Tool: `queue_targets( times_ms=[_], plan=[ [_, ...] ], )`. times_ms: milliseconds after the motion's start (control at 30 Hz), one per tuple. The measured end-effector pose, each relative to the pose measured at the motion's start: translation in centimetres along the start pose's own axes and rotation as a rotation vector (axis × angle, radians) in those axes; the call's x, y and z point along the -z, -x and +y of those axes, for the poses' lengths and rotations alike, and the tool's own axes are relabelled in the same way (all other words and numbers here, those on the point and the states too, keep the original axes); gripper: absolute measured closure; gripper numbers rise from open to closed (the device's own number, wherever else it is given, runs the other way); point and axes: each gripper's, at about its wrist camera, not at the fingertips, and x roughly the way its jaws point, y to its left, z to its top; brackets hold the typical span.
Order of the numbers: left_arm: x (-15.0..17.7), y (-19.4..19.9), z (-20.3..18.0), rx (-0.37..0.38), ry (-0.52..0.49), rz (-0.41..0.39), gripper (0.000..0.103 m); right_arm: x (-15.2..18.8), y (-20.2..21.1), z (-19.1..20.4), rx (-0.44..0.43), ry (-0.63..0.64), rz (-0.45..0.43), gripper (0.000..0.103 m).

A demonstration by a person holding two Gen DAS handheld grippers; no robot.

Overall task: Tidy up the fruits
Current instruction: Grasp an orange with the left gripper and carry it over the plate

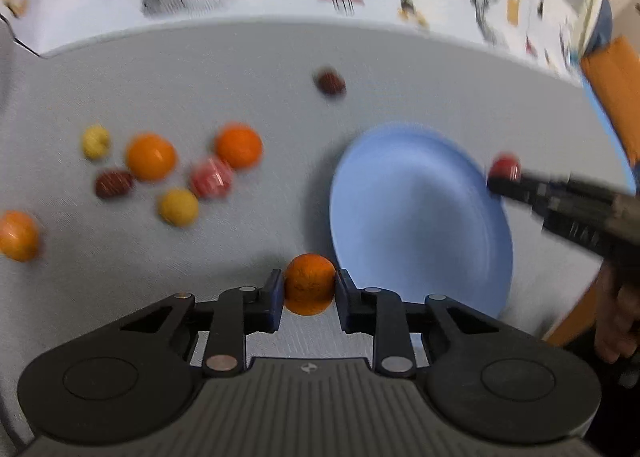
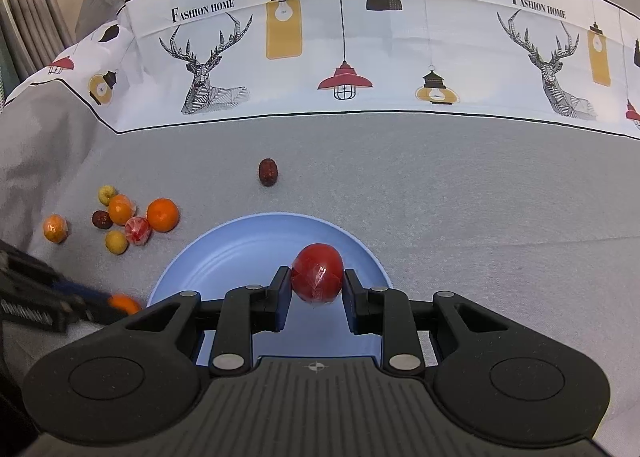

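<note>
left gripper (image 1: 309, 291) is clamped on a small orange (image 1: 309, 284), pads touching both sides. right gripper (image 2: 316, 289) is narrow and holds a red fruit (image 2: 317, 273) in a shiny wrap, hanging over the blue plate (image 2: 240, 241).

the plate sits just ahead and to the right of my left fingers, so the orange is at its near rim, not over it yet. my read: both fruits are bound for the plate. i'd bring the red one low over the middle before letting go, so it doesn't roll off the shallow rim. then swing the orange in from the left, set it clear of the red one, keep the two grippers from crossing. round fruit will roll, so release close to the surface.

left of my left fingers and further out is the loose pile (image 2: 120, 219): oranges, small yellow ones, a wrapped red one, a dark red one. one dark red fruit (image 2: 268, 172) lies alone, well ahead of the plate.

the surface is a grey cloth (image 2: 460, 185), soft, slightly wrinkled. beyond it runs a white band printed with deer and lamps (image 2: 344, 57). the left view is blurred.
</note>
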Motion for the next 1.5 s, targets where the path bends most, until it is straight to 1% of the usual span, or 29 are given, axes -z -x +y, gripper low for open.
queue_targets(
  times_ms=[67,133,200,300,367,500,600,700,933,1100,1500],
  plan=[
    [-0.2,1.1,-0.4,-0.027,-0.007,-0.073,0.074,0.0,-0.1,0.1,0.001,0.004,0.000,0.074],
    [0.0,1.9,-1.7,-0.079,-0.052,-0.140,0.074,0.0,-0.2,0.4,0.001,0.009,0.001,0.074],
    [-0.1,2.6,-3.2,-0.110,-0.092,-0.183,0.074,0.0,-0.3,0.6,-0.001,0.017,0.003,0.074],
    [0.8,3.2,-5.1,-0.071,-0.099,-0.226,0.074,0.0,-0.3,0.7,-0.003,0.031,0.004,0.074],
    [1.2,3.0,-6.8,-0.062,-0.111,-0.244,0.074,-0.1,-0.2,0.6,-0.003,0.036,0.005,0.074],
    [2.0,1.6,-8.7,-0.054,-0.170,-0.244,0.074,0.0,-0.2,0.6,0.005,0.042,0.011,0.074],
    [1.7,0.3,-9.1,-0.084,-0.209,-0.245,0.074,0.1,-0.2,0.6,0.014,0.054,0.016,0.075],
    [1.3,-0.5,-8.9,-0.078,-0.212,-0.246,0.074,0.3,-0.2,0.3,0.025,0.058,0.019,0.075],
    [1.2,-1.1,-9.6,-0.054,-0.236,-0.251,0.074,0.5,-0.3,-0.1,0.035,0.063,0.023,0.075],
    [1.3,-1.3,-10.0,-0.053,-0.257,-0.248,0.074,0.4,-0.4,0.1,0.031,0.073,0.025,0.075],
    [1.4,-1.3,-10.2,-0.052,-0.264,-0.247,0.074,0.3,-0.4,0.1,0.028,0.090,0.031,0.074]
  ],
)
